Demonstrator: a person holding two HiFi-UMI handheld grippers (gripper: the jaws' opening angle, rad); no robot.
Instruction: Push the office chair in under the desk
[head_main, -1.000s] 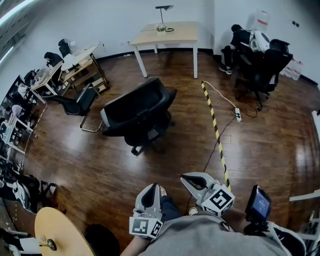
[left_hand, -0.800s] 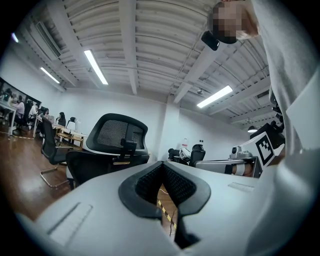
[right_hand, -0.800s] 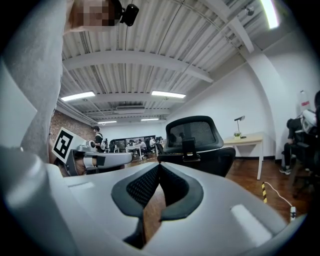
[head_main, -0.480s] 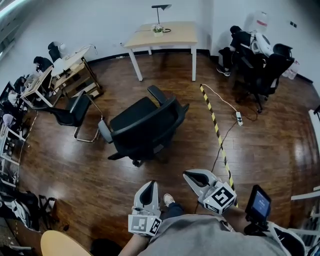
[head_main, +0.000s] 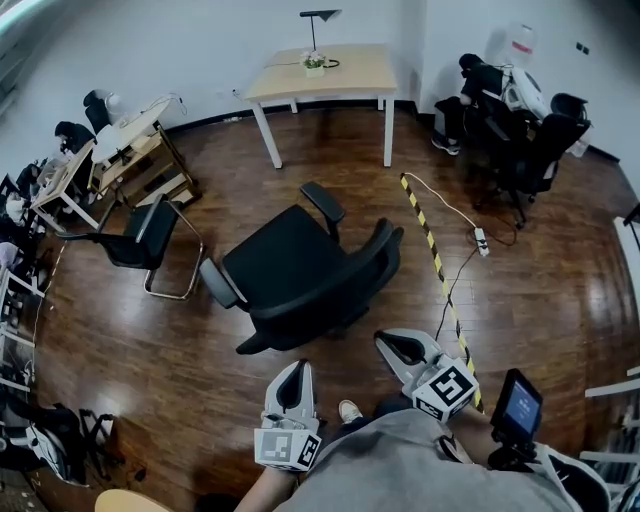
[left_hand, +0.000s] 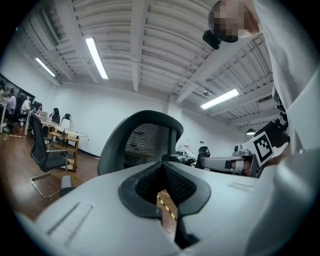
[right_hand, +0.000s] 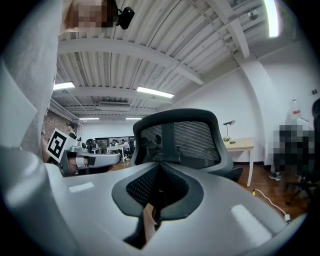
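- Head view: the office chair (head_main: 300, 270) is standing on open floor (head_main: 200, 350), well apart from the desk's (head_main: 320, 70) near edge, with its backrest facing the person. The left gripper (head_main: 296, 372) and right gripper (head_main: 398, 348) are hanging just short of it, so the approach looks to be the step in hand.
- Left gripper view: the jaws are sitting closed on nothing, with the backrest (left_hand: 145, 142) looming ahead.
- Right gripper view: the jaws are likewise shut and empty. The next move is calling for both grippers on the backrest, steering between the desk's legs and clear of the striped tape (head_main: 430, 250) and cable (head_main: 478, 238).
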